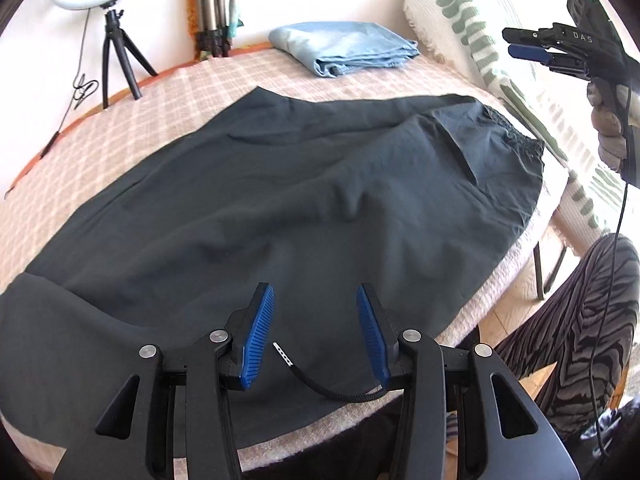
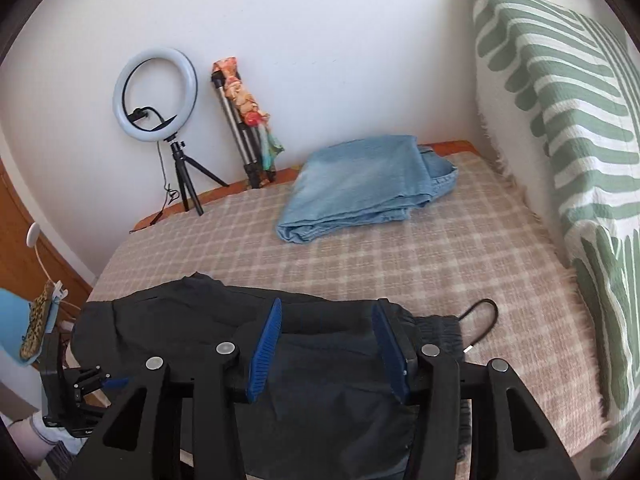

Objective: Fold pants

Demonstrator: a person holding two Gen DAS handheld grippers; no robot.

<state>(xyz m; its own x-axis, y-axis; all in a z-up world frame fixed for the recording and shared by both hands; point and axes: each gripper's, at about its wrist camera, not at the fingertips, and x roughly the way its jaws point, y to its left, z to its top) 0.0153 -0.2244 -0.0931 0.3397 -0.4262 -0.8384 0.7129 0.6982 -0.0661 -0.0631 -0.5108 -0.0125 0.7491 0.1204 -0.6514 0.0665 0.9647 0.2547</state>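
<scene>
**Dark charcoal woven pants (image 1: 280, 184) spread flat on the beige checked blanket (image 1: 168, 92), both tools empty above them.**

The left gripper (image 1: 316, 336) hovers low over the leg end, its blue ribbed pads spread apart and holding nothing; the right gripper (image 2: 326, 344) hangs over the elastic waistband (image 1: 516, 132) end, likewise spread and not touching cloth. A black drawstring (image 1: 332, 384) trails loose near the table's front edge. The pants lie near that edge, well apart from the folded light-blue denim jeans (image 2: 360, 184) at the back. Likely faults from here: pinching only the top layer would let the lower one slide and fold crookedly; the soft wrinkles mid-panel could be trapped as creases; the drawstring might snag between pads; cloth overhanging the edge could drag the garment off.
</scene>
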